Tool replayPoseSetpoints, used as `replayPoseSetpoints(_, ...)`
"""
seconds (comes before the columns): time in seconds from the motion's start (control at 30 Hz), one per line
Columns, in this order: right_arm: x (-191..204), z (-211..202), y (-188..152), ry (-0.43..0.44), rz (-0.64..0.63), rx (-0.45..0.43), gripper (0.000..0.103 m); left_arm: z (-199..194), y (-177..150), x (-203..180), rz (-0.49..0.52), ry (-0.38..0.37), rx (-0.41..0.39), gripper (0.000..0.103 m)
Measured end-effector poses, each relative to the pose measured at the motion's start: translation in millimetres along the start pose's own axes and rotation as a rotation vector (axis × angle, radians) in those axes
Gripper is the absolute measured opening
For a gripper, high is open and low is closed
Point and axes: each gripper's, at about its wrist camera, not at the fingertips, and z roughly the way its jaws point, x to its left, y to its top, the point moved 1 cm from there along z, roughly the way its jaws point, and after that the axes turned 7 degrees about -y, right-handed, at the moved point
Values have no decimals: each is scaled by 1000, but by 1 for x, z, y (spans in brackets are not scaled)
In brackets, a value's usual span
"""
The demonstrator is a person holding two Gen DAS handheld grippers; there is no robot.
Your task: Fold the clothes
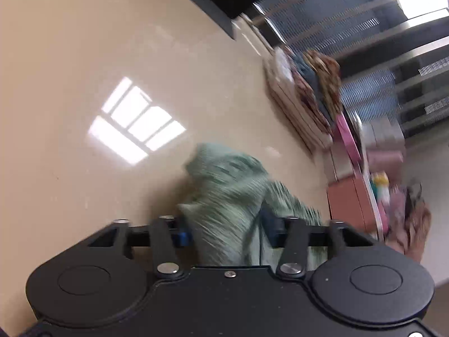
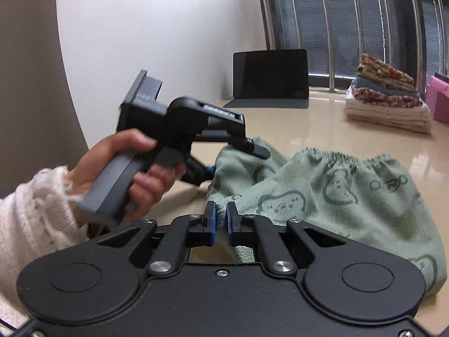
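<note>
A pale green garment [image 2: 336, 191] with printed animal outlines lies crumpled on the glossy beige table [image 2: 322, 129]. My right gripper [image 2: 221, 213] is shut on a thin fold of its near edge, pinched between the blue pads. My left gripper [image 2: 235, 161], held by a hand [image 2: 140, 168] in a cream knitted sleeve, reaches the garment's far left corner. In the left wrist view the green garment [image 1: 230, 185] is bunched up between the fingers of the left gripper [image 1: 226, 224], filling the gap from pad to pad. That view is blurred.
A stack of folded clothes [image 2: 387, 98] sits at the table's far right, with a pink box [image 2: 439, 101] beside it. A dark tablet [image 2: 270, 74] stands propped at the back edge before window bars. The stack [image 1: 308, 92] also shows in the left wrist view.
</note>
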Motion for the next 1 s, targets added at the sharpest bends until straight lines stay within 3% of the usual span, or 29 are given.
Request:
replayPoseSetpoints(0.03, 0, 1, -3, 4, -1, 5, 7, 2, 1, 2, -20, 6, -9, 18)
replayPoseSetpoints(0.07, 2, 2, -5, 6, -7, 8, 7, 3, 0, 2, -27, 14, -12, 15)
replayPoseSetpoints(0.27, 16, 7, -17, -25, -121, -4, 12, 3, -4, -4, -12, 50, -30, 12)
replayPoseSetpoints(0.4, 33, 8, -30, -99, -276, -25, 46, 2, -3, -7, -10, 62, -29, 12)
replayPoseSetpoints(0.53, 45, 8, -40, -125, -394, -34, 53, 1, -5, -9, -4, 61, -22, 12)
replayPoseSetpoints(0.83, 67, 24, -52, -184, -599, -20, 54, 0, -7, -15, 21, 71, -14, 12)
replayPoseSetpoints(1.0, 72, 30, -54, -212, -645, -4, 51, 0, -5, -14, 12, 65, -10, 12)
